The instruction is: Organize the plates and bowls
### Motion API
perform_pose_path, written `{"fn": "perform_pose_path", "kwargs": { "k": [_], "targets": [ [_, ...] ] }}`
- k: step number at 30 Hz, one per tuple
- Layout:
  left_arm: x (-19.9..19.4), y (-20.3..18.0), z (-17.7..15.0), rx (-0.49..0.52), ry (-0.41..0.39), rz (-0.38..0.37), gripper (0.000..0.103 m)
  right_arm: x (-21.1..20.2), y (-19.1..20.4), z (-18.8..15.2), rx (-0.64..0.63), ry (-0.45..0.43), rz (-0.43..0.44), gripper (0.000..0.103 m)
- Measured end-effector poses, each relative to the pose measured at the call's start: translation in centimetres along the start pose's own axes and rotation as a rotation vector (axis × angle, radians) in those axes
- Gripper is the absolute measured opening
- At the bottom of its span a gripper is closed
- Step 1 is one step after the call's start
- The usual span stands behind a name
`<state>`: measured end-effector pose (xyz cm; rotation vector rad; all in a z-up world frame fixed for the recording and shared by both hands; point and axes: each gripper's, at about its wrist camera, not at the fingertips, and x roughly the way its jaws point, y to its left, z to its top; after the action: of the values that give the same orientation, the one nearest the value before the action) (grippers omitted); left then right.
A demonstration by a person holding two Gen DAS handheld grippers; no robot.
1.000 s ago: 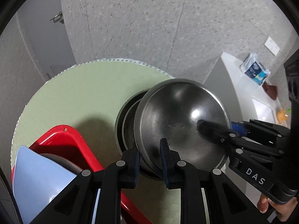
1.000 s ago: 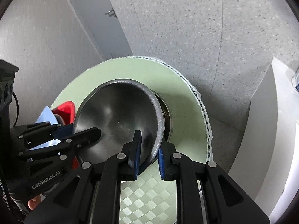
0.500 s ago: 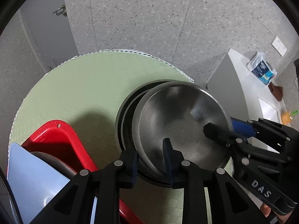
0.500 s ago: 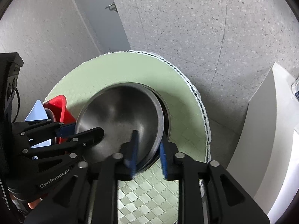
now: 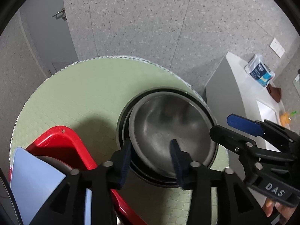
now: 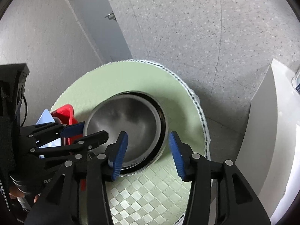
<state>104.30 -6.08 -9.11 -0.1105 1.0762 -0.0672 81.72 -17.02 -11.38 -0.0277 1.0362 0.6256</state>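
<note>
A steel bowl [image 5: 168, 123] sits nested on a stack of steel bowls [image 5: 121, 129] on a round green table [image 5: 75, 93]. It also shows in the right wrist view [image 6: 131, 120]. My left gripper [image 5: 151, 155] is open, its jaws on either side of the bowl's near rim. My right gripper [image 6: 148, 150] is open, its jaws spread over the stack's near right rim. Neither holds anything. The right gripper also shows in the left wrist view [image 5: 232, 129], and the left gripper in the right wrist view [image 6: 88, 131].
A red bin [image 5: 61, 144] at the table's left holds a pale blue plate [image 5: 35, 178] and another steel bowl [image 5: 54, 162]. A white counter [image 5: 249, 86] with a blue packet [image 5: 259, 72] stands to the right. Grey speckled floor lies beyond the table.
The tilted steel bowl went down into the stack. Both grippers let go of its rim and opened wide.
</note>
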Motion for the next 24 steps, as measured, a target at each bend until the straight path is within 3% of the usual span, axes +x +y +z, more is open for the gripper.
{"fn": "perform_pose_path", "kwargs": {
  "k": [3,8,11,24],
  "targets": [
    [-1.5,0.1,0.2,0.004,-0.061,0.018,0.073,-0.1,-1.1,-0.2,0.051,-0.007,0.013,0.051],
    [-1.8,0.9,0.1,-0.017,-0.072,0.038,0.076,0.0,-2.8,-0.5,0.145,-0.011,0.05,0.053],
    [-1.0,1.3,0.2,-0.03,-0.043,0.039,0.077,0.4,-3.5,-0.7,0.191,-0.012,0.066,0.058],
    [3.6,1.8,3.0,-0.014,0.072,0.048,0.079,4.3,-3.6,-1.7,0.261,0.065,0.148,0.06]
  ]
}}
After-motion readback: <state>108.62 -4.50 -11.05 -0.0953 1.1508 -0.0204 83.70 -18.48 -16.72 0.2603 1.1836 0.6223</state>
